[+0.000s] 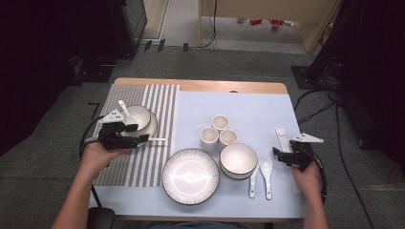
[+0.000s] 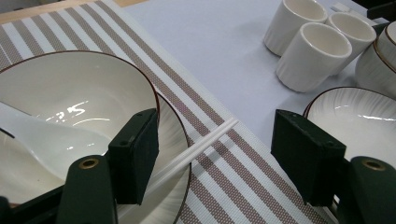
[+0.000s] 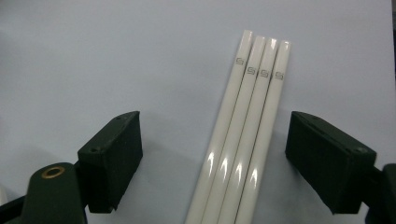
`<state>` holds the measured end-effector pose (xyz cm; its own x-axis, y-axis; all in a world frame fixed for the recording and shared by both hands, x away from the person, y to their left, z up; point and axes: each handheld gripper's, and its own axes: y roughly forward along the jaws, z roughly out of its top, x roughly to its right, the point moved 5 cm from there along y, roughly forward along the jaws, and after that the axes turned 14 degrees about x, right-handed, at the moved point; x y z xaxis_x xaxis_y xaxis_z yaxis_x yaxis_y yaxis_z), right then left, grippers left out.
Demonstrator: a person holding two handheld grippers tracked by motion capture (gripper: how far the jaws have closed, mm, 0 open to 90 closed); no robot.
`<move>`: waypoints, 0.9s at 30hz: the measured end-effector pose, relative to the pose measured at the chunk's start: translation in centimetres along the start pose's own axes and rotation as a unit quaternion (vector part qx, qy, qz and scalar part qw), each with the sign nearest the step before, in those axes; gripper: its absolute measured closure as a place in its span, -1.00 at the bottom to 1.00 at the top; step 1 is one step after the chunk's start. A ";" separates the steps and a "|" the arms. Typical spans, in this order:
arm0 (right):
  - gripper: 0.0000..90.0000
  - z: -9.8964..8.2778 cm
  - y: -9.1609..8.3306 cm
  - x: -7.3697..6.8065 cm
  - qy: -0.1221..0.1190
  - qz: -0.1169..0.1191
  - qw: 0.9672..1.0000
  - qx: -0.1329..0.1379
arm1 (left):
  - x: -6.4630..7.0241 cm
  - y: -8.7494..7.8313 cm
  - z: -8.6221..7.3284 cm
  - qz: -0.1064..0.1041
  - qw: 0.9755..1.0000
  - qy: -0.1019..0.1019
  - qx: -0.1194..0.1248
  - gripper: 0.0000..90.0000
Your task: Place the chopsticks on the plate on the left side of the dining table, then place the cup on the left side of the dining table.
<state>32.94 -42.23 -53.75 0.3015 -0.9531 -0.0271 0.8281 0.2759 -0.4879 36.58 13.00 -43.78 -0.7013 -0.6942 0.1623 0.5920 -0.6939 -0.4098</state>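
Right gripper view: four chopsticks [image 3: 243, 135] lie between open right tongs [image 3: 212, 163], untouched.

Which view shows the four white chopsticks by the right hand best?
The right gripper view: the four chopsticks lie side by side between the open tongs, printed marks legible. In the high view they are a small pale strip beyond the right hand. The left gripper view shows a different pair.
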 end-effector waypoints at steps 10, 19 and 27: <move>-0.59 0.0 0.0 0.0 0.000 0.000 1.000 0.000 | 0.6 1.1 0.0 -0.008 1.000 0.005 -0.005 -0.28; -0.59 0.0 0.0 0.0 0.000 0.000 1.000 0.000 | 1.0 1.7 0.2 -0.024 1.000 0.009 -0.015 -0.29; -0.59 0.0 0.0 0.0 0.000 0.000 1.000 0.000 | 1.3 2.5 0.6 -0.031 0.999 0.013 -0.017 -0.29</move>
<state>32.94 -42.23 -53.75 0.3015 -0.9531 -0.0273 0.8281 0.2759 -0.4880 37.43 10.23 -44.04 -0.7465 -0.6447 0.1644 0.5336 -0.7277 -0.4310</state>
